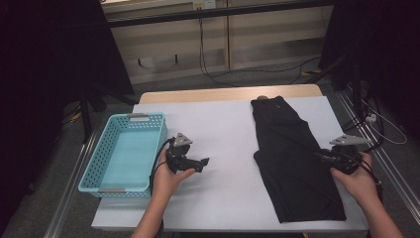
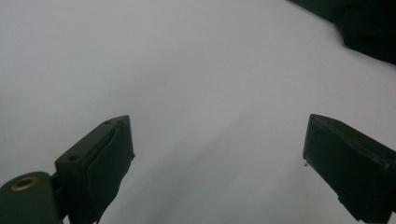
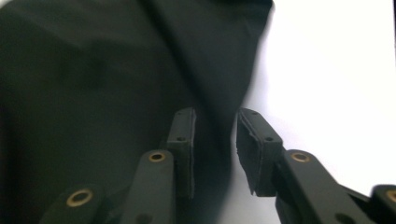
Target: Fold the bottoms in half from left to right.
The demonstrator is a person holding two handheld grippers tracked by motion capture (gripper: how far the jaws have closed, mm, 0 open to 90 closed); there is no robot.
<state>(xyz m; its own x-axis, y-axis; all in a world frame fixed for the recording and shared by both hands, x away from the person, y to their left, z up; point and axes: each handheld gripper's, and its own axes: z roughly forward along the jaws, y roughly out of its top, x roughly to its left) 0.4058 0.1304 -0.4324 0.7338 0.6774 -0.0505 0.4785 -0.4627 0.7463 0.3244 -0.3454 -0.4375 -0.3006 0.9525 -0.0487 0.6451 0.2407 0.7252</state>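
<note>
black fabric, a pair of trousers, lies flat and lengthwise on the right half of the white counter, reaching from near the far edge down toward the person's side. it looks soft, limp and light: it will sag and fold wherever it isn't held, so a pinch on an edge or hem should serve better than a grab at the middle. the right gripper sits at the cloth's right edge, jaws a little apart with the edge running up between them, not pressing on it. the left gripper hovers over bare counter between the blue basket and the trousers, jaws wide apart, nothing between them. the basket stands well apart from the cloth, on the left.
</note>
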